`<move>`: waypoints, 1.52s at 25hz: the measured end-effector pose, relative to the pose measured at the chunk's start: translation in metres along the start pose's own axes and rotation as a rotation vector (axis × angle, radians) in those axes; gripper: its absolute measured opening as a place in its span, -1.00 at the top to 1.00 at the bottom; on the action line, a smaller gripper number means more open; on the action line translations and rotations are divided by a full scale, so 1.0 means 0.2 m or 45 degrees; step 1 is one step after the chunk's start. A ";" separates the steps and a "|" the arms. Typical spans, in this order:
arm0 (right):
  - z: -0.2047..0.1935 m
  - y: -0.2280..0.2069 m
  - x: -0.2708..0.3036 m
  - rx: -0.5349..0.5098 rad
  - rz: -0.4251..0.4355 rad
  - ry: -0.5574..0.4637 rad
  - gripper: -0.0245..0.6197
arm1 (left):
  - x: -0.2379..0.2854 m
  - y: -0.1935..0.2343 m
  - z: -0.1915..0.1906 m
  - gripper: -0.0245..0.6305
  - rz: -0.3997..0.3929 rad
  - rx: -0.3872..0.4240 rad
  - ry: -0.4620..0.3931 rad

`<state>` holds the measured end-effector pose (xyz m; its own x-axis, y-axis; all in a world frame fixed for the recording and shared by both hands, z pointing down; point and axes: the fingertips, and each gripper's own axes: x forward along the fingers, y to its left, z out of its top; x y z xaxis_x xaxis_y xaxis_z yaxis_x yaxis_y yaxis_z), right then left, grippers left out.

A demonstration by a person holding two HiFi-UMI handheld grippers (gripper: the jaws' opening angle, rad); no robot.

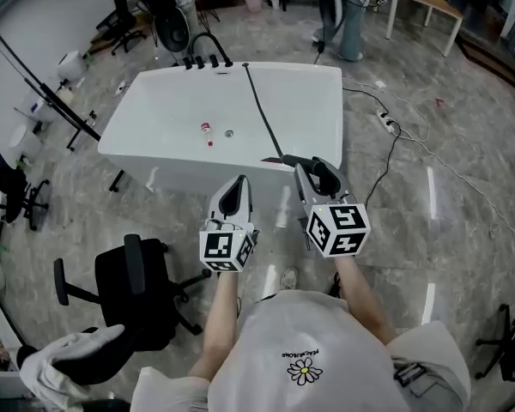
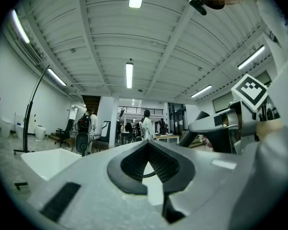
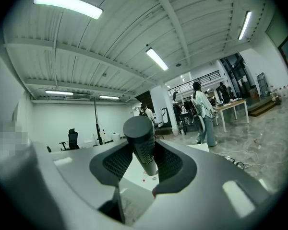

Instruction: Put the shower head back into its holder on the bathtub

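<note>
A white bathtub (image 1: 154,157) stands just ahead of me, with black taps and the holder (image 1: 208,59) on its far rim. The black hose (image 1: 259,110) runs from there across the tub to the black shower head (image 1: 326,175). My right gripper (image 1: 319,178) is shut on that shower head at the tub's near right corner. In the right gripper view the dark cylinder (image 3: 140,145) stands upright, pinched between the pads. My left gripper (image 1: 234,194) hovers level beside it, near the tub's front wall, shut and empty (image 2: 147,147).
A small bottle (image 1: 207,132) and the drain (image 1: 229,132) lie inside the tub. A black office chair (image 1: 137,290) stands at my left, another chair (image 1: 17,197) further left. Cables (image 1: 395,136) trail over the floor on the right, and a table (image 1: 425,3) stands behind.
</note>
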<state>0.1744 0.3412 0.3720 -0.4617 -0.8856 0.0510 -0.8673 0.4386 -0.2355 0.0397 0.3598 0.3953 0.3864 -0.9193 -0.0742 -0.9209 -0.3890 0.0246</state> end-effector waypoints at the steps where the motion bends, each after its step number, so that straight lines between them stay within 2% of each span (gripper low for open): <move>1: 0.00 0.00 0.00 -0.005 0.001 -0.001 0.48 | 0.01 0.00 -0.01 0.93 -0.004 -0.004 0.002; 9: -0.02 -0.04 0.09 0.027 -0.020 0.027 0.48 | 0.09 0.04 -0.05 0.79 -0.032 -0.034 0.005; 14: -0.05 -0.04 0.16 0.038 -0.031 0.071 0.48 | 0.10 0.09 -0.12 0.67 -0.044 -0.106 0.019; 21: -0.08 0.03 0.30 0.001 -0.031 0.116 0.48 | 0.08 0.21 -0.24 0.66 -0.099 -0.187 0.043; 26: -0.13 0.04 0.33 -0.015 -0.050 0.150 0.48 | 0.04 0.36 -0.34 0.66 -0.042 -0.263 0.039; 30: -0.12 0.00 0.38 -0.012 -0.087 0.149 0.48 | 0.07 0.41 -0.39 0.66 -0.051 -0.279 0.058; 38: -0.10 -0.11 0.61 -0.010 -0.060 0.142 0.49 | 0.35 0.39 -0.49 0.66 -0.133 -0.266 0.130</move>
<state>0.1330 0.2272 0.4028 -0.4378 -0.8830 0.1693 -0.8897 0.3984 -0.2229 -0.0007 0.2586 0.4905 0.4918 -0.8706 0.0140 -0.8493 -0.4762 0.2281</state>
